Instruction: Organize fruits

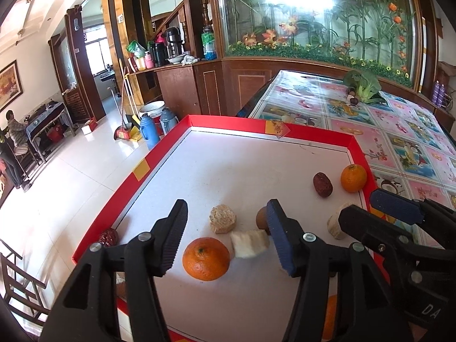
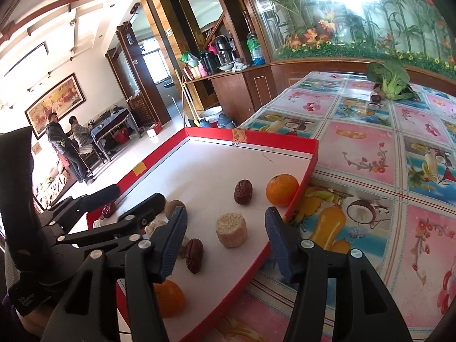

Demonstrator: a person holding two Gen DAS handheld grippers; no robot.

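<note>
Fruit lies loose on a white tray with a red rim [image 1: 128,182], set at the near left corner of the bench [image 2: 370,154] under its patterned cloth. Left claw [image 1: 228,236]: jaws partly spread, nothing pressed between the pads; one orange [image 1: 205,258] and a pale cut chunk [image 1: 249,243] lie on the tray floor between them. Right claw [image 2: 225,242]: jaws likewise partly spread, empty, over a round pale cake [image 2: 231,229] and a wrinkled red date [image 2: 194,255]. Step in hand, as judged: choose one piece and close on it. To do it well, bring the pads down level on both sides of a single piece, clear of its neighbours; the near orange touches or almost touches the chunk, so take it across its free sides. Count, both views together: oranges, three — one near the tray's right rim [image 2: 281,189], one under the left claw, one at the near edge [image 2: 171,299]. Dates, at least three, with a further dark red piece at the left rim [image 1: 108,237]. Pale cakes, two. Brown round fruit [image 1: 260,219], one, half hidden. Leafy greens [image 2: 390,81], one bunch at the bench's far edge.
</note>
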